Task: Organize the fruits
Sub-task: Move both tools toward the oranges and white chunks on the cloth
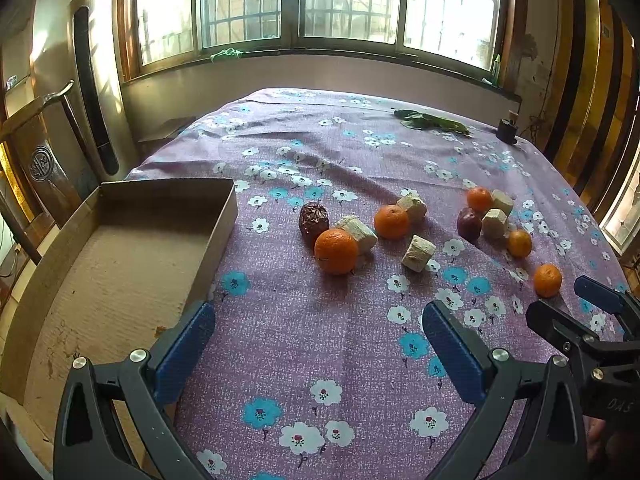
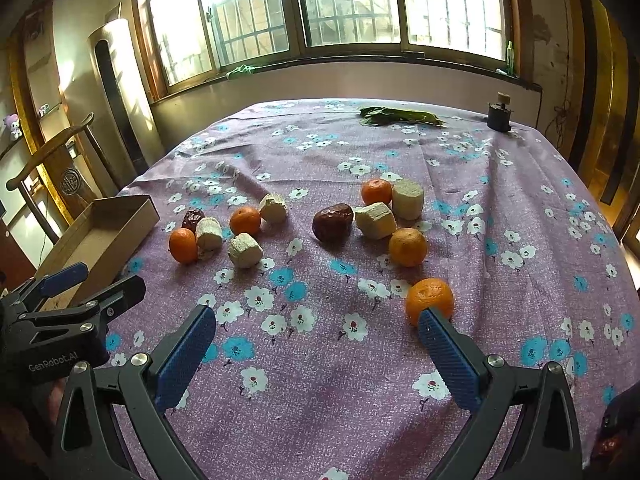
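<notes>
A purple floral tablecloth (image 2: 500, 240) covers the table. At its far edge, toward one o'clock, lie green leaves (image 2: 400, 116) and, further right, a small dark jar (image 2: 499, 118). At ten o'clock stands a wooden chair (image 2: 52, 160); barred windows (image 2: 348, 4) fill twelve o'clock.

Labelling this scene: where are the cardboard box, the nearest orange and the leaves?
cardboard box (image 1: 120, 276), left wrist view, bare floor.
nearest orange (image 2: 430, 298), right wrist view, peel centre.
leaves (image 2: 396, 116), right wrist view, middle.

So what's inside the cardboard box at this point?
No fruit shows inside the cardboard box; only its bare brown floor with a few specks. The left gripper hides its near corner, and the right wrist view shows just part of the interior.
</notes>
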### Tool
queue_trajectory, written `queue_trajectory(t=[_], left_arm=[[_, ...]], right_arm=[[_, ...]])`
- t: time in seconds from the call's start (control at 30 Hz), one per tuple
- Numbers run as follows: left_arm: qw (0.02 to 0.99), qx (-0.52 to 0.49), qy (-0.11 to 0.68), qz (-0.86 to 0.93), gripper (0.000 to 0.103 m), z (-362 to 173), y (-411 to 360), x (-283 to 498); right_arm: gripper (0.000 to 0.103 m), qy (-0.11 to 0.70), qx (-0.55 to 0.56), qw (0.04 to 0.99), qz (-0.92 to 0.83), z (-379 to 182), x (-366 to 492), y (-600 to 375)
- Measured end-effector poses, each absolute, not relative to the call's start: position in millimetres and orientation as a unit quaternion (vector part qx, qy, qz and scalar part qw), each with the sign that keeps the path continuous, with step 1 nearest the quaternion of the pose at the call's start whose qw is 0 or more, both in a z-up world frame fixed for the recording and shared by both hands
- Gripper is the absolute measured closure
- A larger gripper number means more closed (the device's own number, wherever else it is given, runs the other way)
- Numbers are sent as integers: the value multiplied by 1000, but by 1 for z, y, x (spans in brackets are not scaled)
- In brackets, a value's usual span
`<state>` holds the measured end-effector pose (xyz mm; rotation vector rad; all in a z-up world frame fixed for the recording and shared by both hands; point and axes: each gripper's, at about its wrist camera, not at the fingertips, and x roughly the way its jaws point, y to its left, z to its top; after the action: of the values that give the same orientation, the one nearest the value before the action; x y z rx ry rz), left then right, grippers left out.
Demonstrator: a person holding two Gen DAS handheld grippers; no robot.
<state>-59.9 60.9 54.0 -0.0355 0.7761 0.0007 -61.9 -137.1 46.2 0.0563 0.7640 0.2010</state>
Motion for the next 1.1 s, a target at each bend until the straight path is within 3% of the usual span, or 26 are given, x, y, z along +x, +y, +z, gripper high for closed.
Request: queue_trajectory(t=[0.6, 1.1], left_arm=[[917, -43, 397, -3, 0, 46, 86, -47], [919, -5, 394, -13, 0, 50, 54, -28]], right_arm=[[0, 374, 18, 921, 106, 44, -58, -130], [1, 377, 12, 920, 108, 41, -53, -130]])
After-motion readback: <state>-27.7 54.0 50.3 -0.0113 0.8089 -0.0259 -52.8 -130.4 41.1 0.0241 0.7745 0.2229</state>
